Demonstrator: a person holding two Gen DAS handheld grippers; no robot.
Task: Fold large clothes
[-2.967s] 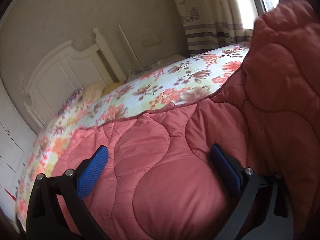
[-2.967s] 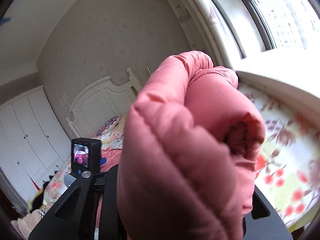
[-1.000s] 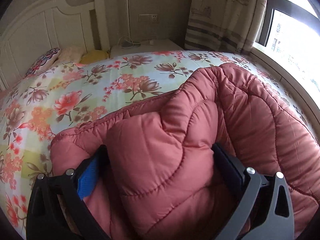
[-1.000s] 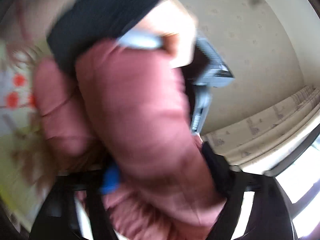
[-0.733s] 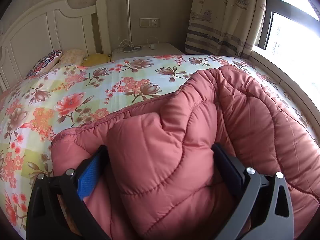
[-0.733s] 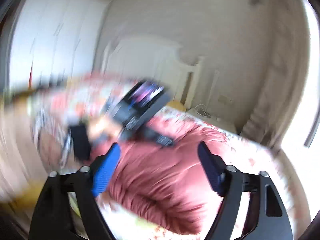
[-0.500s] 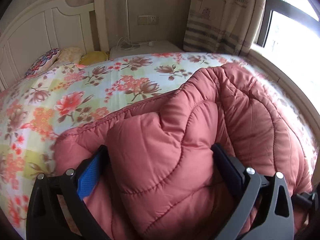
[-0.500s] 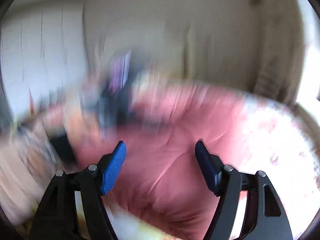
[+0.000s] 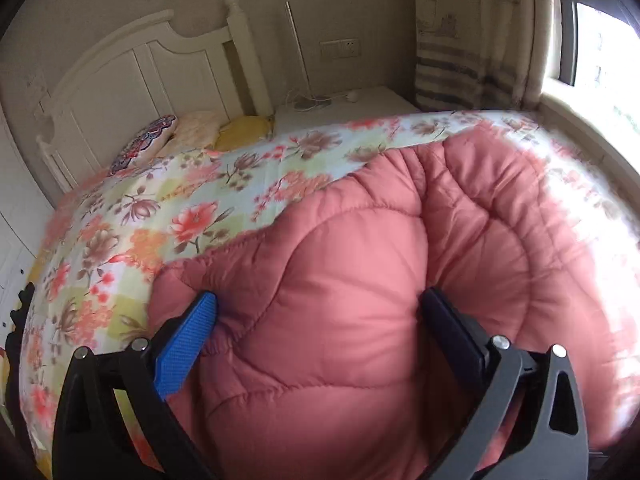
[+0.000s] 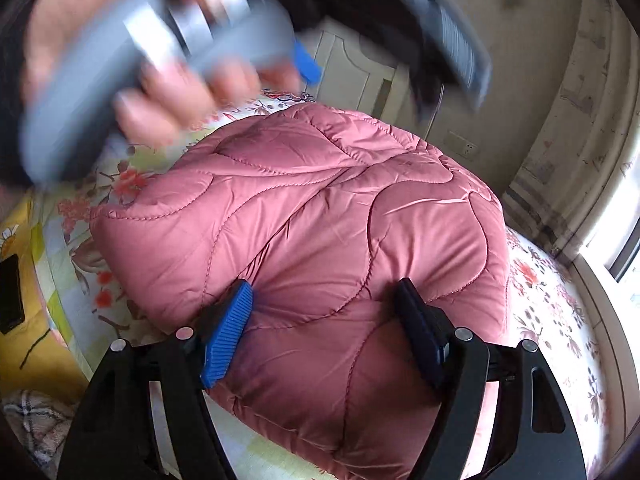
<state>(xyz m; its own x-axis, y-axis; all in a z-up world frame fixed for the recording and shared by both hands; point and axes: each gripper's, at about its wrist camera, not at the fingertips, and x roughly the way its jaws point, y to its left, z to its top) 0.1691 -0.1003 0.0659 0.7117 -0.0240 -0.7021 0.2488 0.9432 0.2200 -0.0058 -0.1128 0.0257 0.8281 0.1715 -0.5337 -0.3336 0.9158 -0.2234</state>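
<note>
I'm seeing the pink quilted coat (image 10: 320,220) lying folded in a thick bundle on the floral bedsheet (image 9: 168,216), near the foot end of the bed. Right gripper (image 10: 324,300) is hovering over the near edge of the bundle, jaws standing wide, pads looking clear of the fabric. Left gripper (image 9: 320,312) is also standing wide, a puffy fold bulging between its fingers; I can't tell whether it's clamping. A hand (image 10: 160,80) on the other tool is showing blurred in the right wrist view.
</note>
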